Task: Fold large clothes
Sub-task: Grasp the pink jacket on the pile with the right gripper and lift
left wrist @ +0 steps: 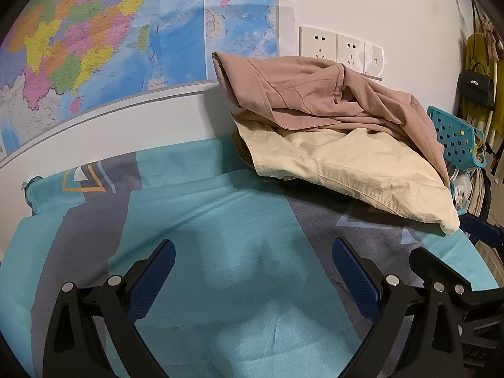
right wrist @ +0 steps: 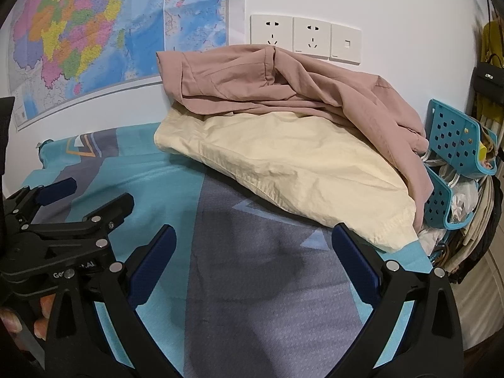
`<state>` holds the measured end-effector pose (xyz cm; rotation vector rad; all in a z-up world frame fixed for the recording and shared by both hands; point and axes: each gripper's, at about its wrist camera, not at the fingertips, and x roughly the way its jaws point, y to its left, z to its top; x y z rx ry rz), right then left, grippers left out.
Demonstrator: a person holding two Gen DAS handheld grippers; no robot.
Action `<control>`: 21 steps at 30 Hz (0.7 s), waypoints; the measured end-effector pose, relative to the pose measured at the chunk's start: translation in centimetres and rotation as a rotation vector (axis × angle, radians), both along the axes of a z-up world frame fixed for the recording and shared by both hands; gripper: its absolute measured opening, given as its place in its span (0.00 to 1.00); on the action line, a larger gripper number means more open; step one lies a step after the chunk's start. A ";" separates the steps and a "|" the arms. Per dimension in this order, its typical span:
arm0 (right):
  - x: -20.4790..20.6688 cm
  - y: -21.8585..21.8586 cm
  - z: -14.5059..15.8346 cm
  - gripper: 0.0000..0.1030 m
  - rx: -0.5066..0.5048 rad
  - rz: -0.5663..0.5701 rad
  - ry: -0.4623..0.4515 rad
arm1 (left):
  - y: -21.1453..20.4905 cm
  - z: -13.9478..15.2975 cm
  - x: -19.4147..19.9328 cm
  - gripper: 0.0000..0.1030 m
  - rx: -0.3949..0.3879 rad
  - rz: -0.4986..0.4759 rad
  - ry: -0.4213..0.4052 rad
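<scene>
The 2 garments sit piled against the wall under the sockets (right wrist: 305,37): a pink garment (right wrist: 283,85) atop a cream garment (right wrist: 283,163), likely awaiting folding. Left gripper (left wrist: 253,271) and right gripper (right wrist: 253,255) hover before the sockets, both spread wide and empty, over bare bedsheet (left wrist: 220,220).

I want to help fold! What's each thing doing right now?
left gripper: open, holding nothing
right gripper: open, holding nothing
pink garment: crumpled, on top of the pile
cream garment: unfolded, under the pink one
bedsheet: spread out
blue basket: tipped beside the bed
</scene>
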<state>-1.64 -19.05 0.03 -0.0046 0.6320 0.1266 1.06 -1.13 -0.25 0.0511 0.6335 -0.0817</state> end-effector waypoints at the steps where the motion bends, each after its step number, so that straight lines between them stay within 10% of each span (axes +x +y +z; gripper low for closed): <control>1: 0.1 -0.1 0.0 0.95 -0.002 0.002 -0.002 | -0.1 0.0 0.1 0.93 0.001 -0.002 0.000; 7: 1.9 0.0 1.3 0.95 -0.064 0.062 -0.065 | 0.2 0.0 1.8 0.93 0.003 -0.002 0.010; 21: 18.4 5.1 5.7 0.94 -0.562 0.364 -0.222 | 2.1 0.4 8.6 0.94 0.034 0.051 0.021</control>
